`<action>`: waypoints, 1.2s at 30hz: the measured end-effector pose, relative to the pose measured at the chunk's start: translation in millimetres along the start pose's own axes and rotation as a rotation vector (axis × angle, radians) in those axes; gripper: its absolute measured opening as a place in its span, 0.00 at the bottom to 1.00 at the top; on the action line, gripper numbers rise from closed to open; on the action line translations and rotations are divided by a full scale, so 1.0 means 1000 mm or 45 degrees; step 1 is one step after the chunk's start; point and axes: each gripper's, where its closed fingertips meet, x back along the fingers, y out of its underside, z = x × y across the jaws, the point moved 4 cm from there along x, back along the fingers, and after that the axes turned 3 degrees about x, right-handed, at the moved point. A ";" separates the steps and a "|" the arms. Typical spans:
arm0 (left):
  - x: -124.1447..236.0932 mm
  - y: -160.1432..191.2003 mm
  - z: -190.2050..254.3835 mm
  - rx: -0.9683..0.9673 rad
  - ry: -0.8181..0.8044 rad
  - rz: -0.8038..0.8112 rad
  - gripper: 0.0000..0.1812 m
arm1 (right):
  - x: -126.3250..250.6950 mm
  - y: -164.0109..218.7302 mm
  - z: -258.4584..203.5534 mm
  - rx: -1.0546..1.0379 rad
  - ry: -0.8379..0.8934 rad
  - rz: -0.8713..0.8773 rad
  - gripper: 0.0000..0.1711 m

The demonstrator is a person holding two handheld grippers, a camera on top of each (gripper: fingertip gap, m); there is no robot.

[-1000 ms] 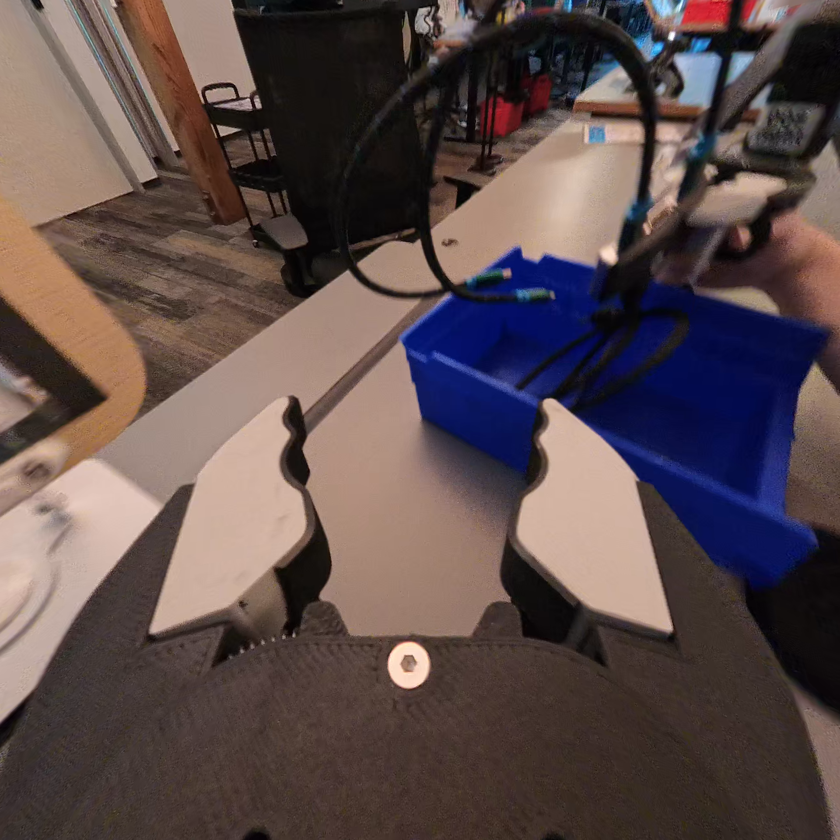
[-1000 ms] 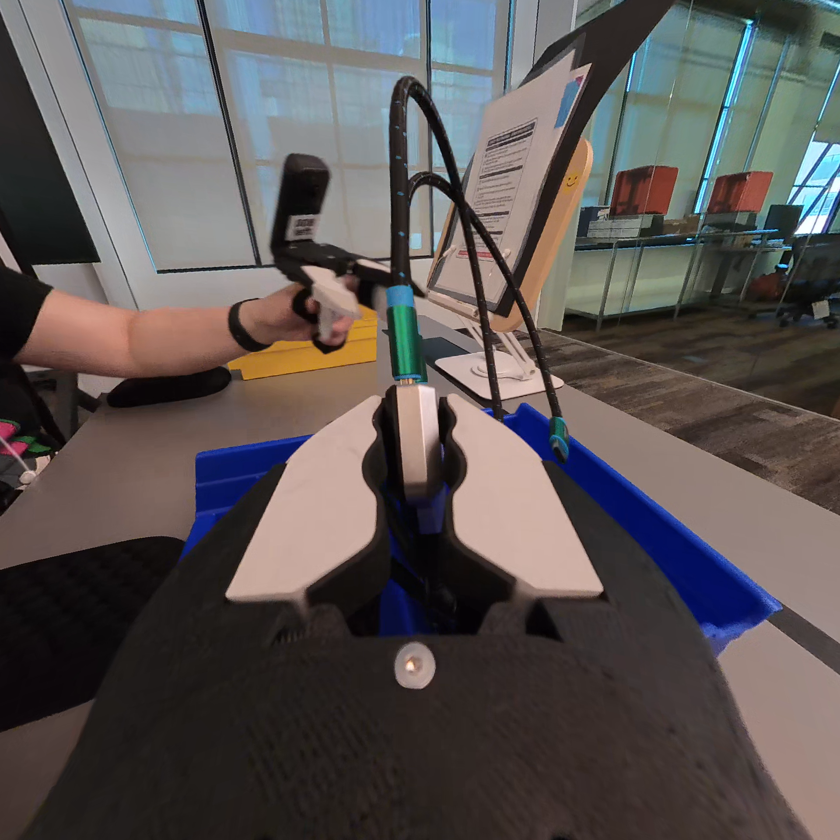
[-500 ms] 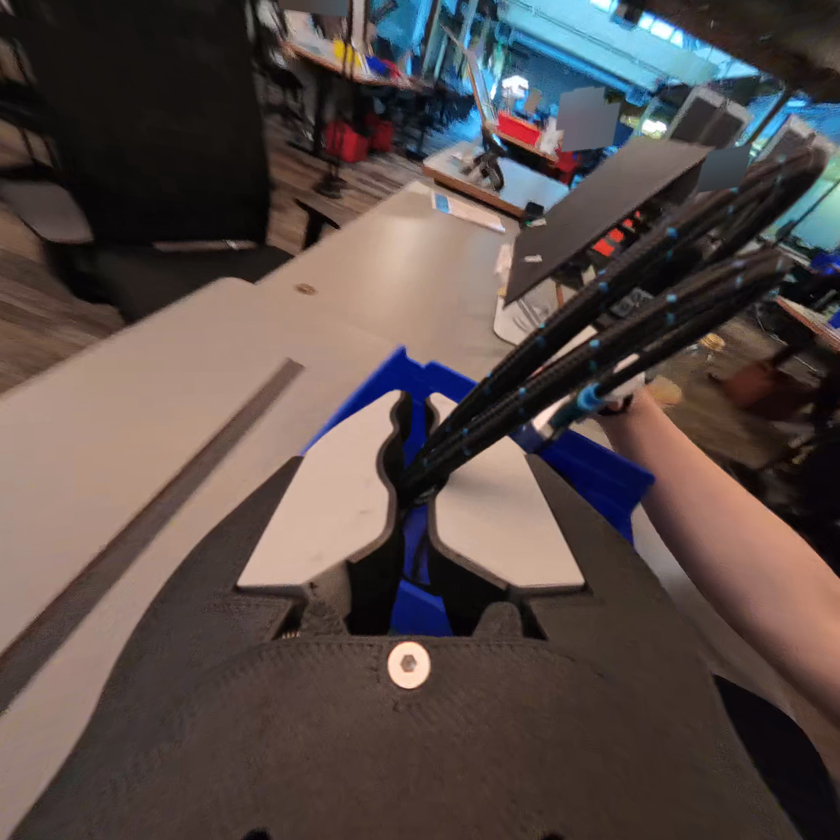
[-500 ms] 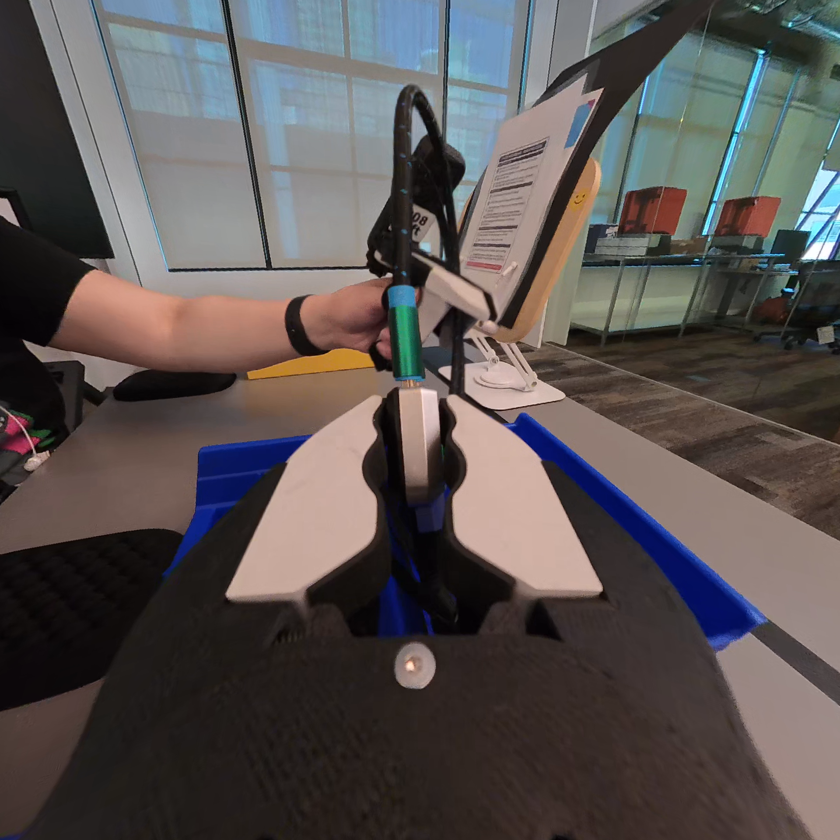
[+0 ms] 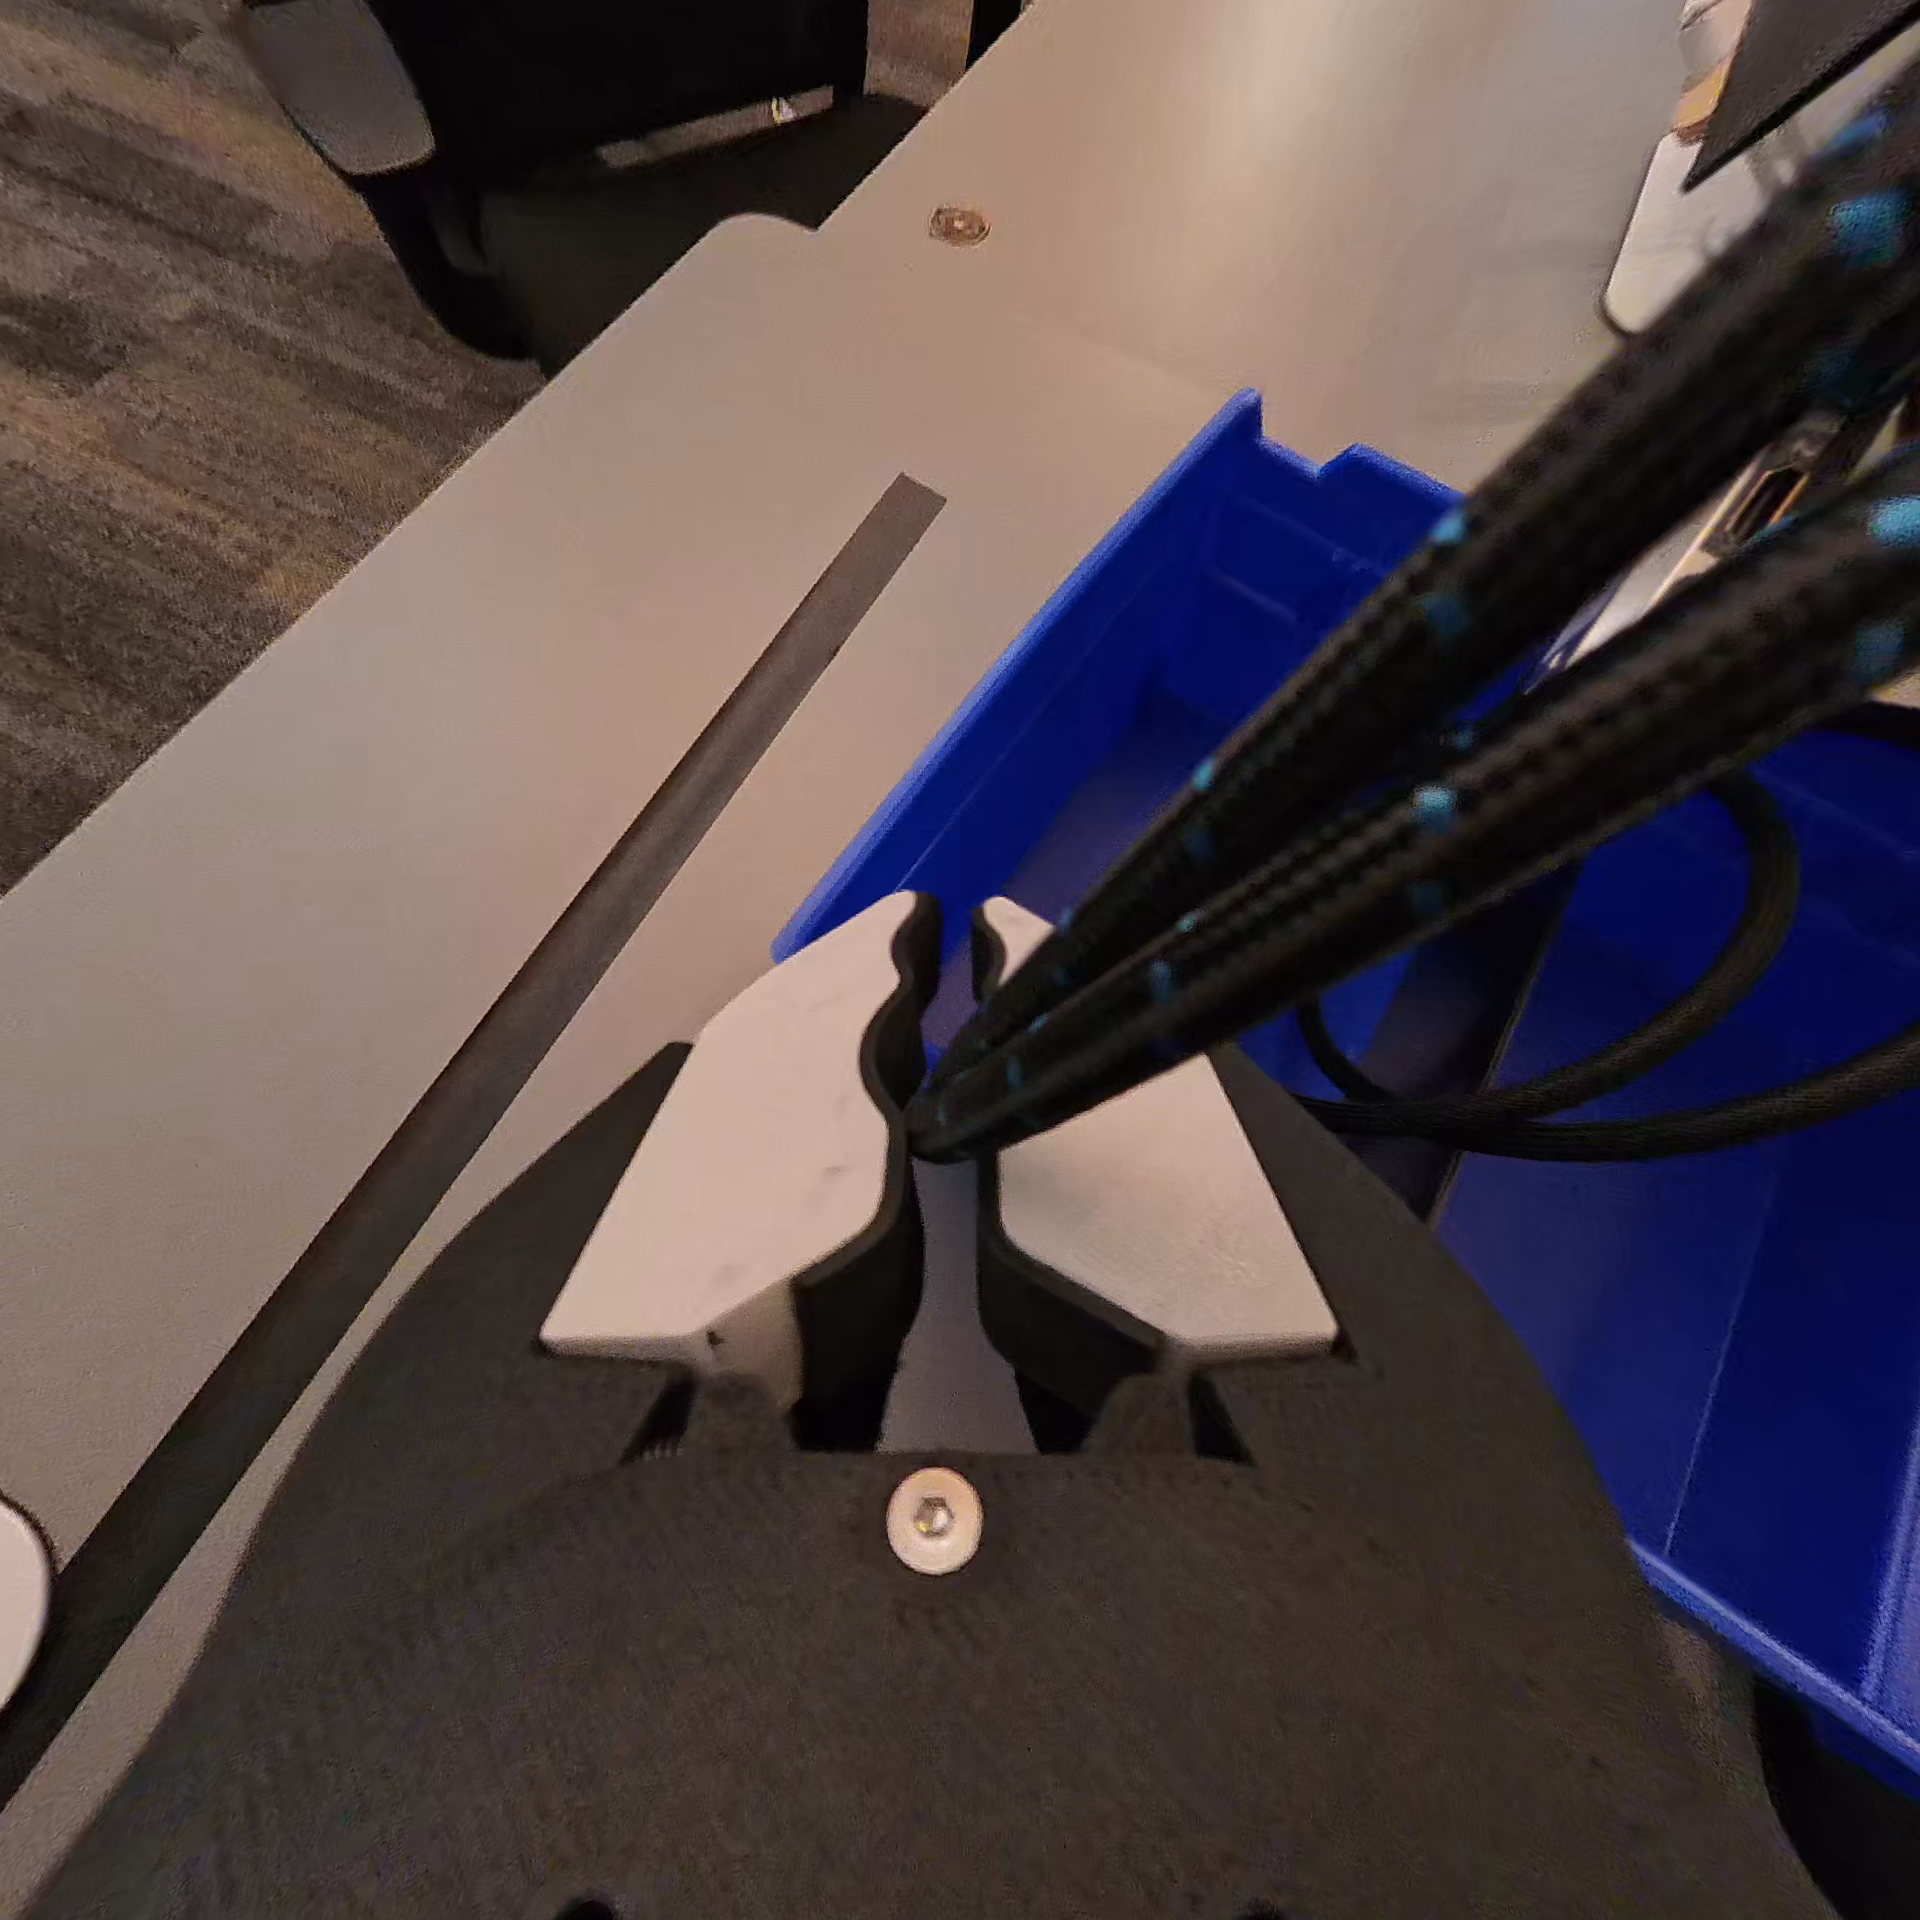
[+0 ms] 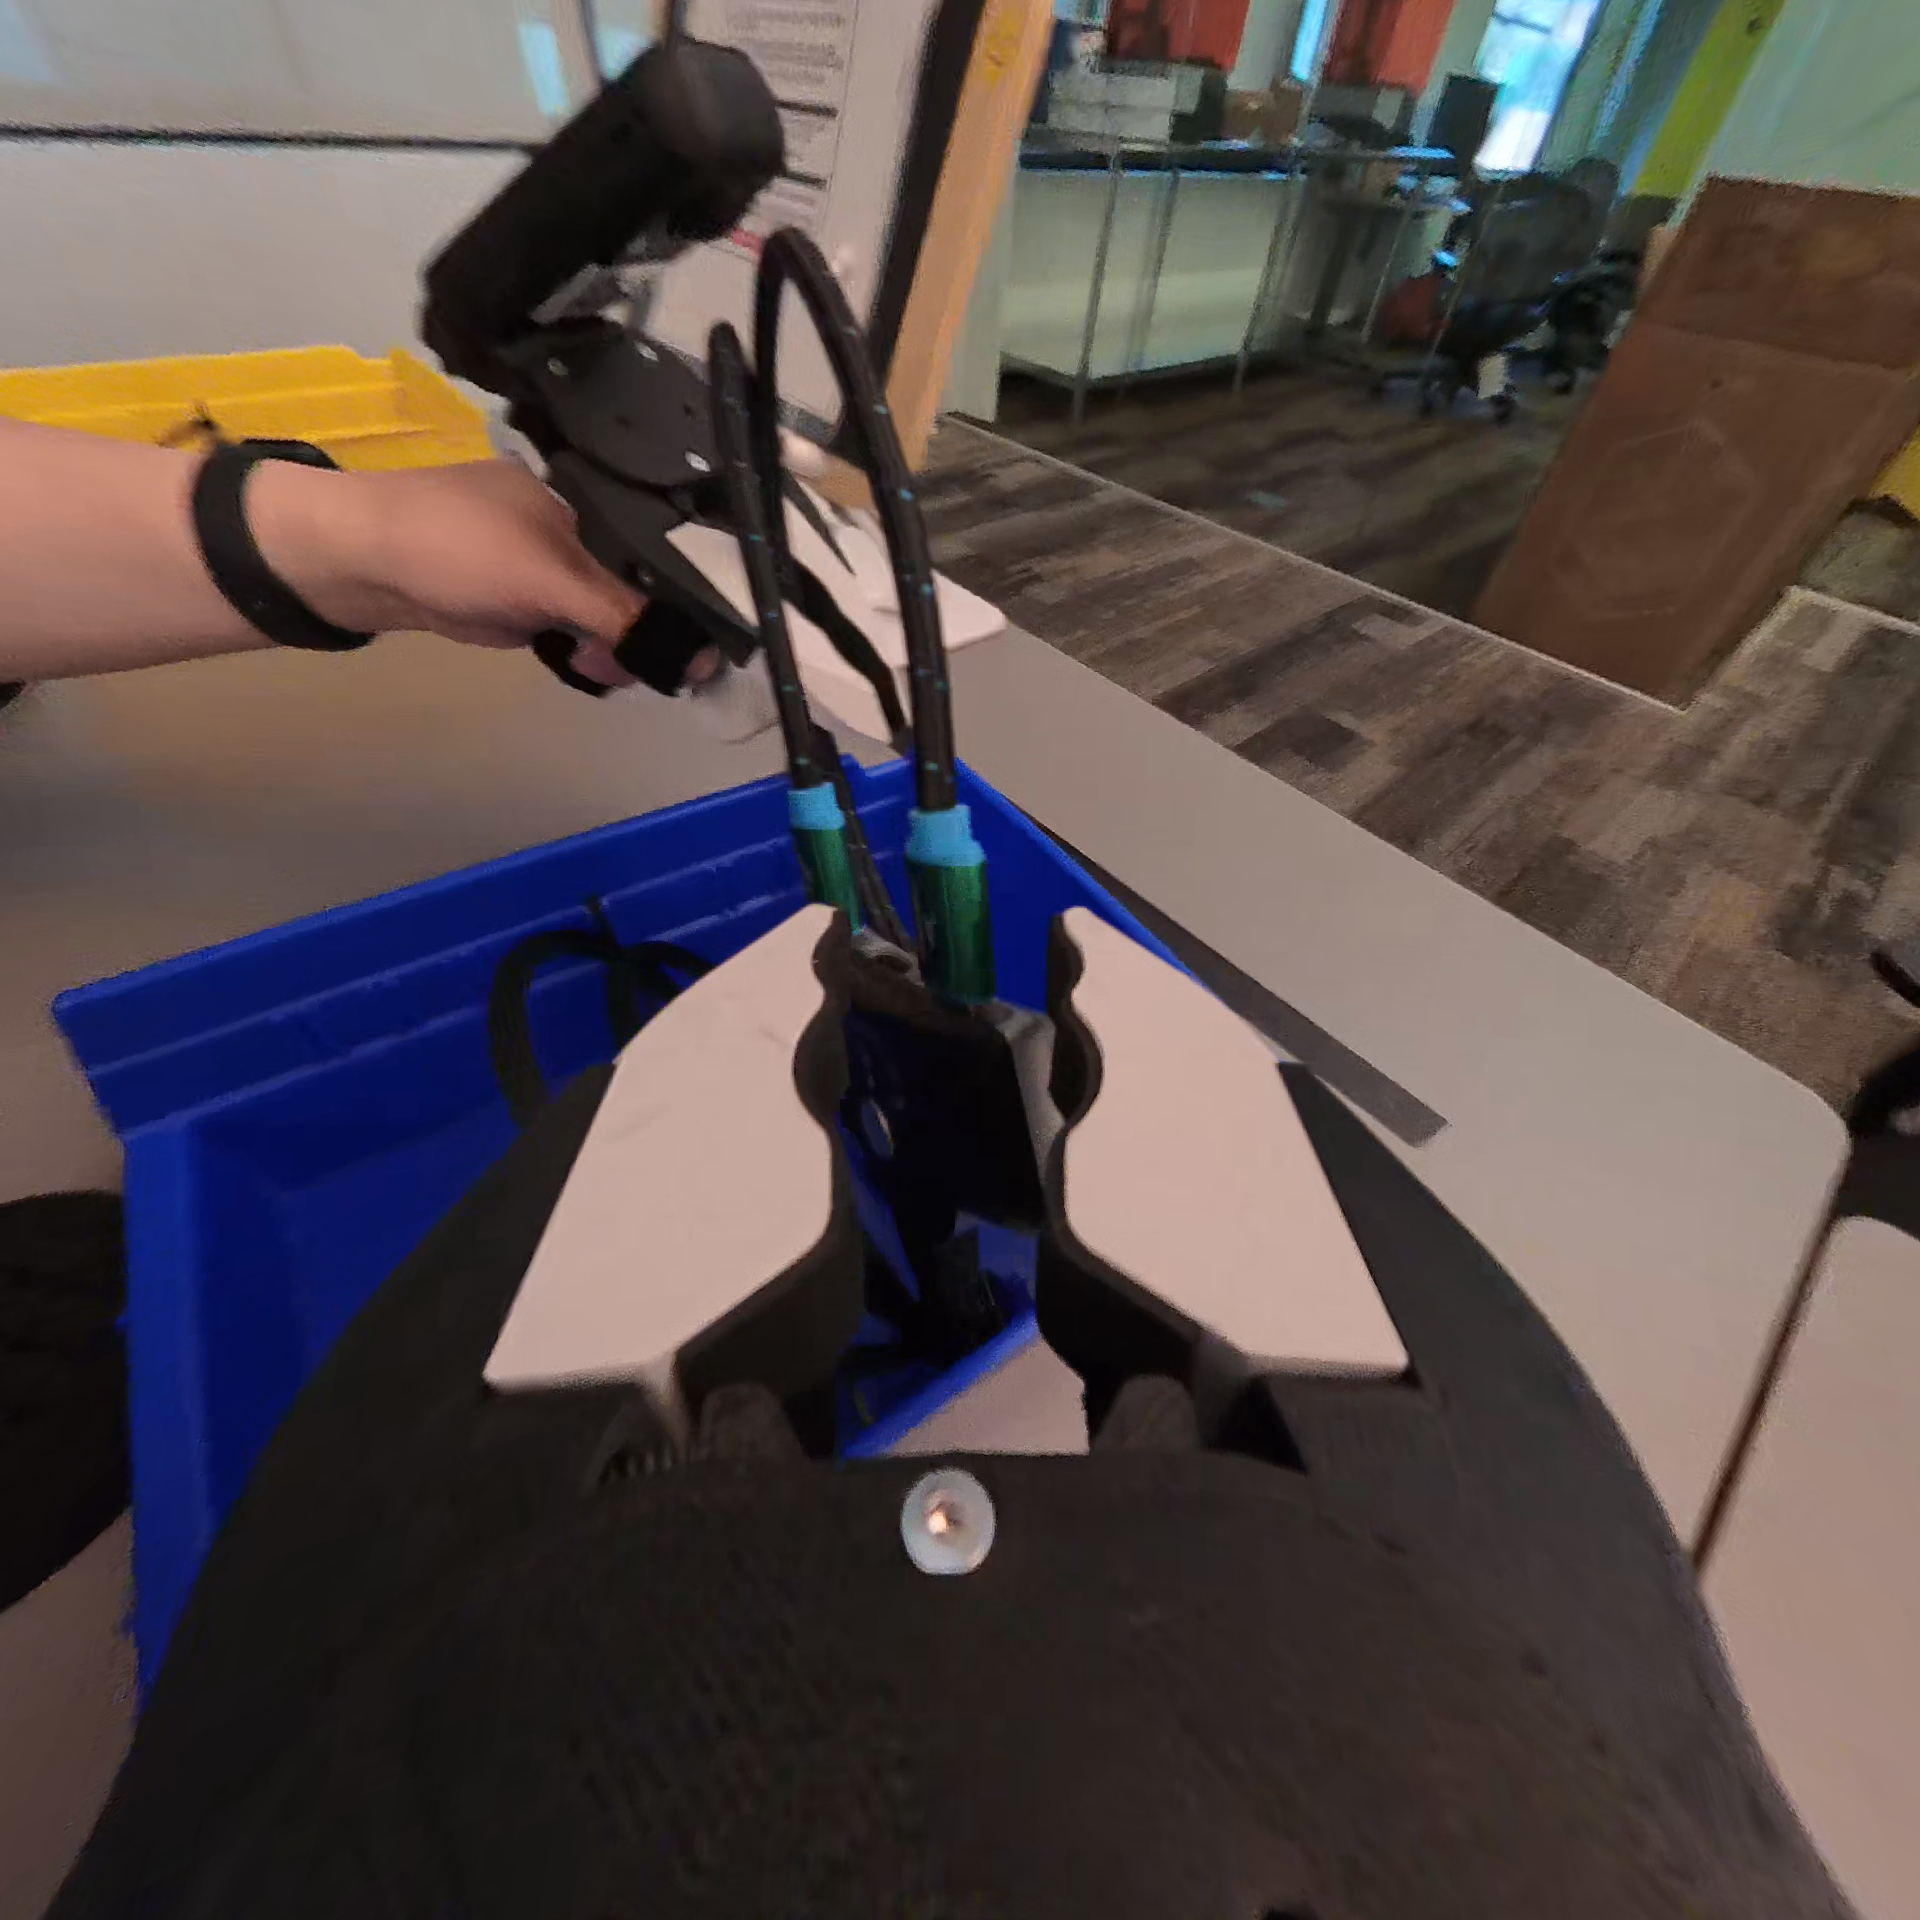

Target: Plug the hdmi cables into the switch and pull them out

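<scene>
My left gripper (image 5: 951, 914) is shut on a bundle of black braided HDMI cables (image 5: 1299, 831) that run taut up to the right over the blue bin (image 5: 1039, 675). My right gripper (image 6: 945, 920) is shut on the dark switch (image 6: 935, 1101), held tilted above the bin (image 6: 312, 1039). Two green plugs with cyan collars (image 6: 945, 904) sit in the switch's top edge. Their cables (image 6: 883, 436) loop up and back to the left gripper (image 6: 727, 644), held by a hand (image 6: 447, 561). A thin black cable (image 5: 1662, 1091) lies coiled in the bin.
The bin stands on a grey table (image 5: 520, 727) with a dark strip (image 5: 675, 831) along it. A yellow bin (image 6: 260, 405) is behind the hand. A document stand (image 6: 935, 260) is at the back. The table edge and wood floor (image 6: 1455, 675) lie to the right.
My left gripper went from open to shut on the cables, then tilted down toward the table. My right gripper tipped down and turned right; its jaws stand wider, and two plugs show in the switch.
</scene>
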 end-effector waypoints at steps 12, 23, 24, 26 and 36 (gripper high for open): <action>0.080 0.017 -0.006 0.031 -0.090 0.141 0.32 | -0.041 0.031 0.043 -0.018 0.414 -0.276 0.19; 0.284 0.062 0.065 -0.129 0.065 0.328 0.31 | 0.017 0.014 0.033 -0.052 0.679 -0.279 0.32; 0.301 0.069 0.071 -0.131 0.074 0.351 0.31 | 0.029 0.015 0.023 -0.116 0.674 -0.288 0.32; 0.332 0.084 0.080 -0.136 0.089 0.389 0.30 | 0.046 0.025 -0.004 -0.278 0.601 -0.315 0.34; 0.450 0.110 0.056 -0.165 -0.244 0.638 0.25 | 0.049 0.096 -0.068 -0.956 0.536 -0.762 0.05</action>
